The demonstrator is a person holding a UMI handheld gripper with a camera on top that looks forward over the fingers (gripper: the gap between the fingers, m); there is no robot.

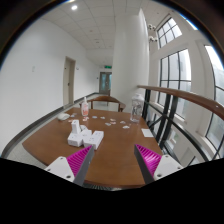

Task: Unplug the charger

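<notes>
A white power strip with white chargers plugged in it [84,138] lies on the brown wooden table [112,150], ahead and to the left of my left finger. My gripper [112,160] is open, its two magenta pads [78,160] wide apart with only bare tabletop between them. It hovers above the table's near part, a short way behind the strip. A second white block [74,128] sits just beyond the strip.
A small white object [64,116] lies at the table's far left. A bottle [85,108] and a glass [135,113] stand at the far end, and a white paper [147,132] lies at the right. Railing and windows run along the right.
</notes>
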